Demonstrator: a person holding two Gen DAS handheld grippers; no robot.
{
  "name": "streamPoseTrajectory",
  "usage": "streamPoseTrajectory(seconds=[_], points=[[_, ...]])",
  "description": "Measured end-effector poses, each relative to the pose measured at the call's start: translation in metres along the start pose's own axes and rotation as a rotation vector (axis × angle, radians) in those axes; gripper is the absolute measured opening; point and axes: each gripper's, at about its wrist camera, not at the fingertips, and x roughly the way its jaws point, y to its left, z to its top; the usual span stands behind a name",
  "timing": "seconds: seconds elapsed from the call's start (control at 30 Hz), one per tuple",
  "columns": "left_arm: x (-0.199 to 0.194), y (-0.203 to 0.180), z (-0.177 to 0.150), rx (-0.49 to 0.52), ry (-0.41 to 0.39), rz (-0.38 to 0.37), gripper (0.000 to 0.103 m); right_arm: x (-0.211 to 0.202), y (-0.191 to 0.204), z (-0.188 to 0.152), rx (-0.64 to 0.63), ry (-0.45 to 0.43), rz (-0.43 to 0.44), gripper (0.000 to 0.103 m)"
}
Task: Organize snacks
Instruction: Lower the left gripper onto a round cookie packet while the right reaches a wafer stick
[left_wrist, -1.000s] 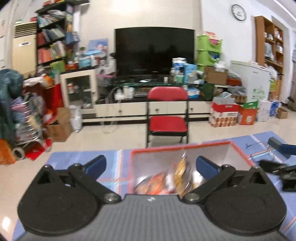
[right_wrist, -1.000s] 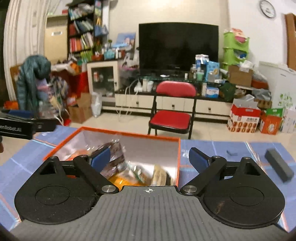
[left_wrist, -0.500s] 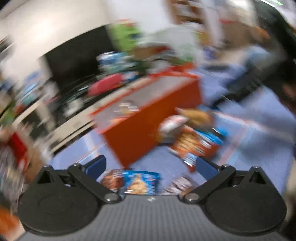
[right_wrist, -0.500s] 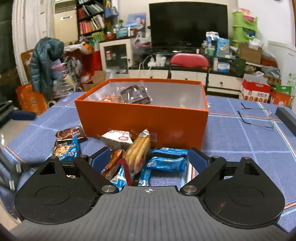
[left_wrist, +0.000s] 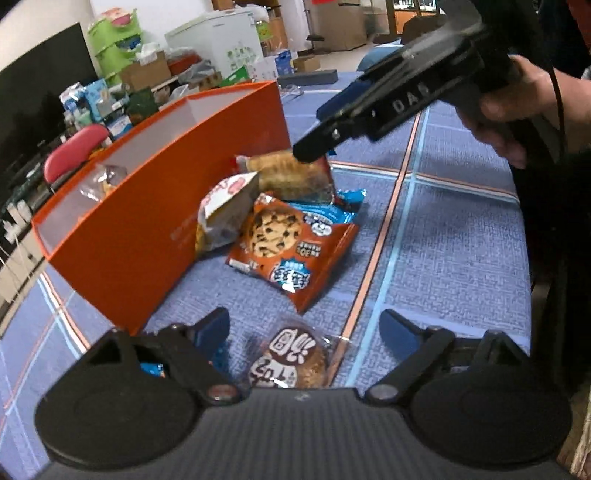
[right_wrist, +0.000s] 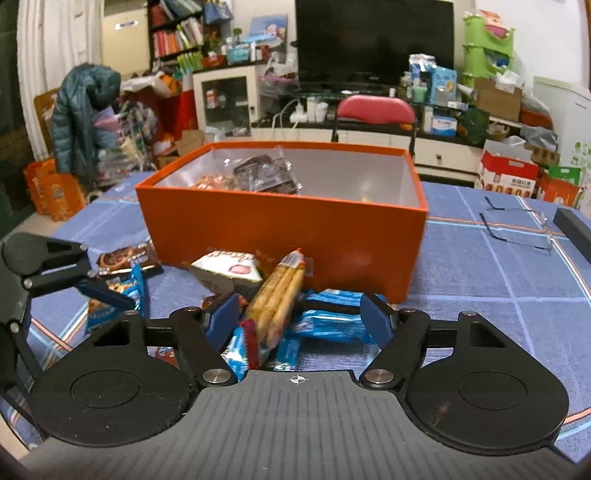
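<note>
the left gripper (left_wrist: 304, 332) points down at a round cookie in a clear wrapper (left_wrist: 291, 360) on the blue tablecloth (left_wrist: 443, 258), and its jaws are closing with the cookie between them but not touching it yet. next to it sits the orange box (right_wrist: 284, 225) with some snacks inside, and more snacks lie in a pile in front of it. the right gripper (right_wrist: 297, 317) is over that pile, and its jaws are closing around a long pack of biscuit sticks (right_wrist: 277, 295) without squeezing it yet.
</note>
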Motion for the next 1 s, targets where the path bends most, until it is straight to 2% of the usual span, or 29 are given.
streamPoseTrajectory(seconds=[0.1, 0.13, 0.17, 0.2, 0.23, 0.37, 0.53, 0.63, 0.73, 0.93, 0.97, 1.0], points=[[0.0, 0.003, 0.0, 0.003, 0.004, -0.013, 0.092, 0.004, 0.01, 0.001, -0.034, 0.004, -0.012, 0.051], [0.001, 0.002, -0.002, 0.012, 0.018, -0.007, 0.092, 0.008, 0.013, 0.002, -0.037, 0.017, -0.014, 0.038], [0.002, 0.002, -0.003, 0.018, 0.03, -0.006, 0.092, 0.014, 0.013, 0.003, -0.024, 0.035, 0.003, 0.018], [0.004, 0.001, -0.003, 0.021, 0.043, -0.004, 0.092, 0.018, 0.013, 0.003, -0.011, 0.049, 0.018, 0.009], [0.002, 0.0, -0.004, 0.011, 0.038, -0.006, 0.091, 0.022, 0.015, 0.002, -0.009, 0.057, 0.023, 0.006], [0.004, 0.0, -0.001, -0.031, 0.043, -0.02, 0.078, 0.029, 0.019, 0.004, -0.01, 0.064, 0.02, 0.004], [0.006, 0.002, -0.001, -0.097, 0.046, 0.005, 0.075, 0.035, 0.021, 0.005, 0.003, 0.074, 0.016, 0.004], [0.003, -0.001, -0.001, -0.092, 0.044, 0.014, 0.07, 0.037, 0.02, 0.006, 0.002, 0.08, 0.021, 0.004], [0.001, 0.0, 0.0, -0.042, 0.068, 0.016, 0.069, 0.037, 0.019, 0.006, 0.008, 0.08, 0.03, 0.004], [-0.001, 0.01, -0.001, -0.07, 0.104, -0.028, 0.069, 0.039, 0.015, 0.005, 0.019, 0.092, 0.051, 0.006], [-0.002, 0.009, -0.001, -0.072, 0.101, -0.024, 0.07, 0.04, 0.015, 0.005, 0.022, 0.096, 0.053, 0.007], [-0.004, 0.009, -0.001, -0.078, 0.094, -0.023, 0.076, 0.041, 0.014, 0.005, 0.023, 0.098, 0.055, 0.007]])
